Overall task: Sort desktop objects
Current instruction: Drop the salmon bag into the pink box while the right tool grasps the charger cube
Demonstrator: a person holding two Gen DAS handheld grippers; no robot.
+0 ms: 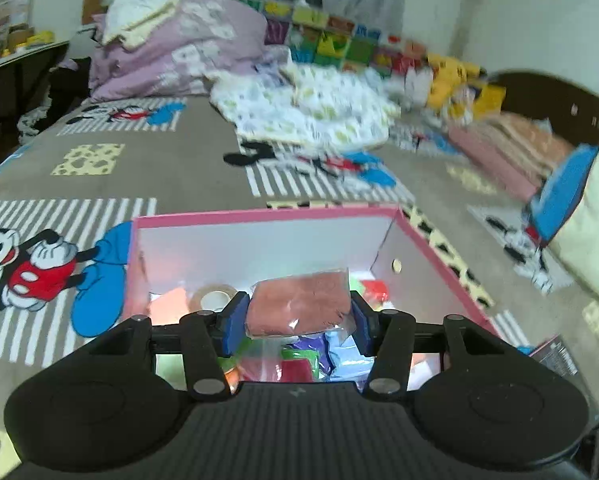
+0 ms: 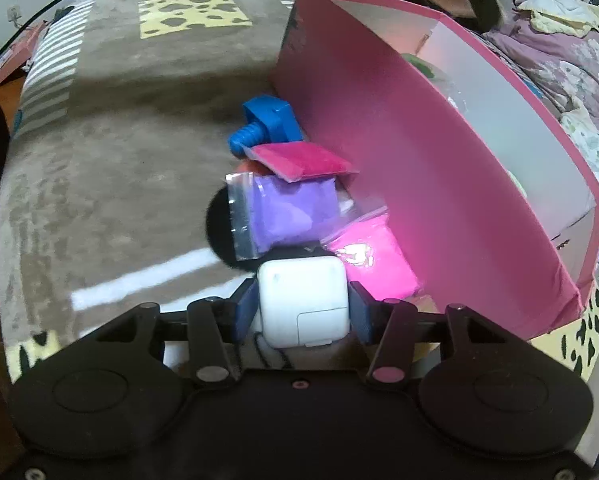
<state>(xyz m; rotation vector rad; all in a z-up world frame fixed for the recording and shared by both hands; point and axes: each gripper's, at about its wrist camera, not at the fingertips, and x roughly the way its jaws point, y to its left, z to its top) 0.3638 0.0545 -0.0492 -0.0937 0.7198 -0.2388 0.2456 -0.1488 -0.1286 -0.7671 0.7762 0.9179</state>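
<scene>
My left gripper [image 1: 297,316] pinches a soft, slippery bag of salmon-pink powder [image 1: 299,304] by its sides over the pink cardboard box [image 1: 439,248] — light, saggy. My right gripper [image 2: 303,308], jaws pressed in, clamps a rigid white charger cube [image 2: 303,300] — smooth, firm.

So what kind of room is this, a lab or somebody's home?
Most likely a bedroom at home. The pink box sits on a bed with a cartoon-mouse blanket, folded quilts are piled at the far end, and a dark wooden headboard stands at the right.
</scene>
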